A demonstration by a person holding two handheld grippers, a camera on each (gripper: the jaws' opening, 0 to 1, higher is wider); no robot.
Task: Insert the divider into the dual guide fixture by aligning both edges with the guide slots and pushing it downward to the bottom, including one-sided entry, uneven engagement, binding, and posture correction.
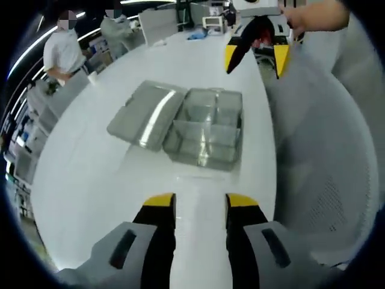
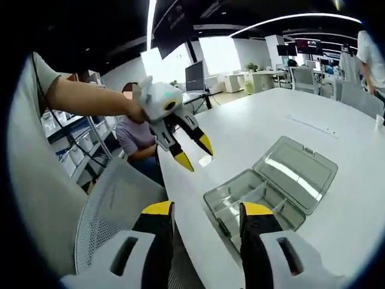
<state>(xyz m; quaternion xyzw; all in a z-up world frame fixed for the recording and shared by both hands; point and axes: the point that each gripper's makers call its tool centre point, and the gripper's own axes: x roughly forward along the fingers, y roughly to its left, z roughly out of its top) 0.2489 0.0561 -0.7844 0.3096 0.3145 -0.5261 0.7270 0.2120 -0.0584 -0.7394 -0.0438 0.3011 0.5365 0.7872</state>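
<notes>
While people sit and stand further back, the long white table [image 1: 108, 180] carries a clear compartment box [image 1: 207, 129] with its lid [image 1: 147, 114] swung flat beside it, dividers visible inside. A mesh chair [image 2: 114, 205] stands at the table's edge. Both claws hang above, apart from the box: the left claw [image 1: 200, 201] spread and empty, the right claw [image 2: 201, 211] likewise gaping, holding nothing.

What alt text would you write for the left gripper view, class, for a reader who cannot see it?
A clear plastic compartment box lies open on a white table, its lid folded flat beside it. The left gripper hovers short of it, yellow-tipped fingers apart and empty. The right gripper, open, is held above the table's far edge.
</notes>
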